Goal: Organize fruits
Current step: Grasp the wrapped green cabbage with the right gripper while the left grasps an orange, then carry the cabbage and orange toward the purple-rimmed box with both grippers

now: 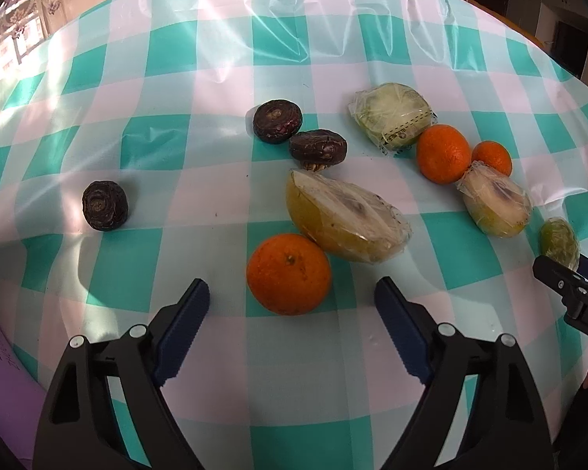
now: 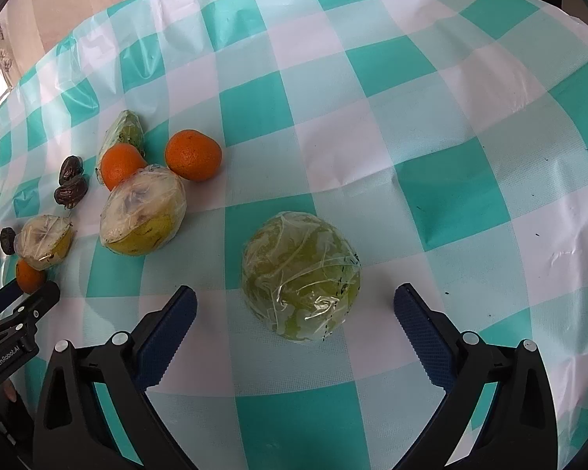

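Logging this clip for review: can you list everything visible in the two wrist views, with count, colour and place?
oranges: three, orange; one just ahead of the left gripper, two farther right by the wrapped pieces.
dark wrinkled fruits: three, brown-black; one alone at left, two touching mid-table.
wrapped pear pieces: two, yellow with pale flesh, in cling film; centre and right.
wrapped green fruit pieces: two, green, in film; one between the right gripper's fingers, one behind the oranges.
tablecloth: one, teal and white check, covers the table.
purple object: one, left edge, unclear.
left gripper: black, blue pads, open.
right gripper: same, open.
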`<act>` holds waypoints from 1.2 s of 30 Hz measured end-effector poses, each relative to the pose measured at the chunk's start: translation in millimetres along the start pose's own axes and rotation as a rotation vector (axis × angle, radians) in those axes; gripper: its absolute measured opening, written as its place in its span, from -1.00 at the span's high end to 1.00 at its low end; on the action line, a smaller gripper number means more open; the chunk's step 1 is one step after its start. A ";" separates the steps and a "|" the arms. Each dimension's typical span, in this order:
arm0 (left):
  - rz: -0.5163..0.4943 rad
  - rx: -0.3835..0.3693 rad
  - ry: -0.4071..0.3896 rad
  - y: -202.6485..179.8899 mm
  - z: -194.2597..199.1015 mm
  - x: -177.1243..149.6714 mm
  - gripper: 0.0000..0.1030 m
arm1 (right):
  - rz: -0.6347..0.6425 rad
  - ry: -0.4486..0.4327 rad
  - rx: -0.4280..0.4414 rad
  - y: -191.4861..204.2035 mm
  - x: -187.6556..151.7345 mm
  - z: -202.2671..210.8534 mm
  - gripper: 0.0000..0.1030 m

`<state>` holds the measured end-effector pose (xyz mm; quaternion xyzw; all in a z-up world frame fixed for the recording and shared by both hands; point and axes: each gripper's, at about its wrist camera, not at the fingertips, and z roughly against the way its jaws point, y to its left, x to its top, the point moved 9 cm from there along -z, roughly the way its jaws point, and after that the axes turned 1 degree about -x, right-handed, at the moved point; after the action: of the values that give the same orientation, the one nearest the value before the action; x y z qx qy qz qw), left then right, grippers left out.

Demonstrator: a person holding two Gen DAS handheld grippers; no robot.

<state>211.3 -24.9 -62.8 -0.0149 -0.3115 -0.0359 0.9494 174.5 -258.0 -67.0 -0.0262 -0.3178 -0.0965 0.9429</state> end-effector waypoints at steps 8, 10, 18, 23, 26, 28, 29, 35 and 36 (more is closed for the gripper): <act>-0.005 -0.007 -0.061 -1.3 12.0 -2.7 0.31 | 0.034 -0.051 0.009 7.8 -1.1 12.6 -0.13; -0.010 -0.003 -0.081 -3.9 16.2 -3.3 0.32 | 0.030 -0.081 0.005 6.6 0.6 18.6 -0.12; 0.081 -0.068 -0.134 -1.8 44.0 -27.4 0.33 | 0.013 -0.116 0.026 8.7 5.4 25.0 -0.12; 0.110 -0.108 -0.131 -4.5 59.0 -48.9 0.33 | -0.010 -0.105 0.075 5.4 2.9 26.6 -0.12; 0.130 -0.137 -0.120 -5.2 66.1 -61.5 0.33 | -0.049 -0.086 0.135 3.6 -1.7 27.3 -0.12; 0.136 -0.146 -0.118 -5.4 71.5 -70.0 0.33 | -0.070 -0.065 0.156 3.5 -8.6 27.9 -0.12; 0.138 -0.153 -0.115 -5.7 74.1 -74.6 0.33 | -0.071 -0.068 0.157 4.3 -11.7 30.8 -0.12; 0.133 -0.164 -0.120 -7.2 93.3 -101.9 0.33 | -0.039 -0.120 0.171 20.2 -37.9 60.2 -0.12; 0.130 -0.166 -0.120 -7.8 96.7 -106.2 0.33 | -0.021 -0.129 0.174 25.2 -42.4 65.9 -0.12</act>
<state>68.2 -21.6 -47.8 -0.1156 -0.3622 0.0012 0.9249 107.4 -219.0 -39.9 0.0528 -0.3854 -0.0764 0.9181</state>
